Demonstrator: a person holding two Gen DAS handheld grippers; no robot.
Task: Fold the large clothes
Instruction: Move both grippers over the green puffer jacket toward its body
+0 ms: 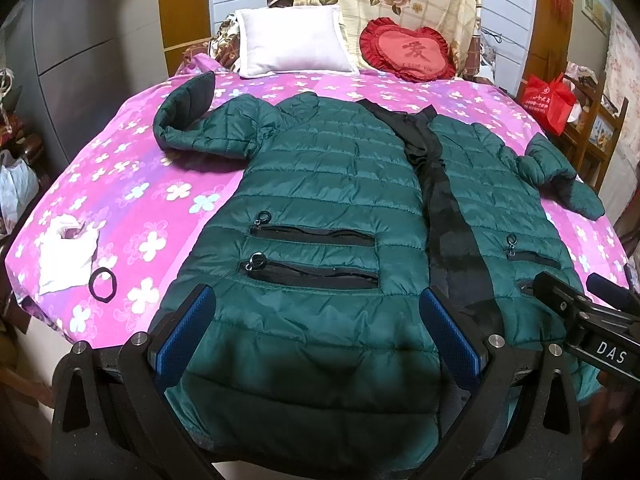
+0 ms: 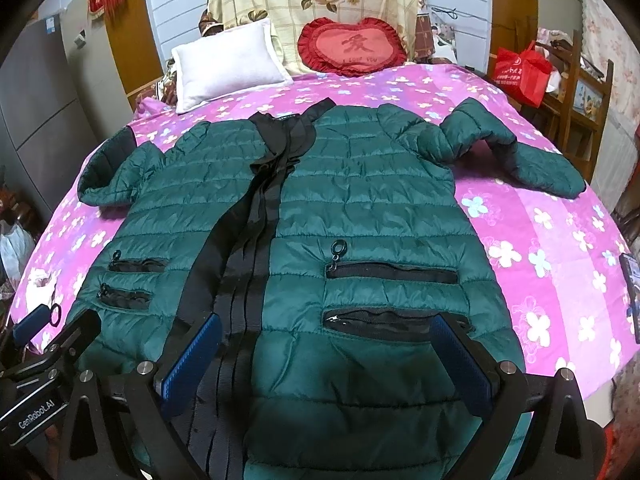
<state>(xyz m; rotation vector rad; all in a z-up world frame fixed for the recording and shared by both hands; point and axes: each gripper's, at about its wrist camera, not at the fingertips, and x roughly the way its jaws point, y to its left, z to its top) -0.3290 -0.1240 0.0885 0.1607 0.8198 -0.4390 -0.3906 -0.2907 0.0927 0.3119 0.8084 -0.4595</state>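
Observation:
A dark green quilted puffer jacket (image 1: 328, 184) lies face up on the pink flowered bed, hem toward me, black front placket running up the middle; it also shows in the right wrist view (image 2: 360, 216). Its sleeves spread to both sides. My left gripper (image 1: 316, 304) is open and empty, just above the hem of the jacket's left panel, below the two zip pockets (image 1: 312, 256). My right gripper (image 2: 328, 332) is open and empty above the hem of the right panel, straddling the lower pocket (image 2: 384, 320). Each gripper appears at the edge of the other's view.
The pink flowered bedsheet (image 1: 132, 200) covers the bed. A white cloth (image 1: 68, 256) and a black hair tie (image 1: 102, 284) lie at the left. A white pillow (image 1: 292, 42) and a red heart cushion (image 1: 408, 54) sit at the head. A red bag (image 1: 550, 100) stands on a right-hand shelf.

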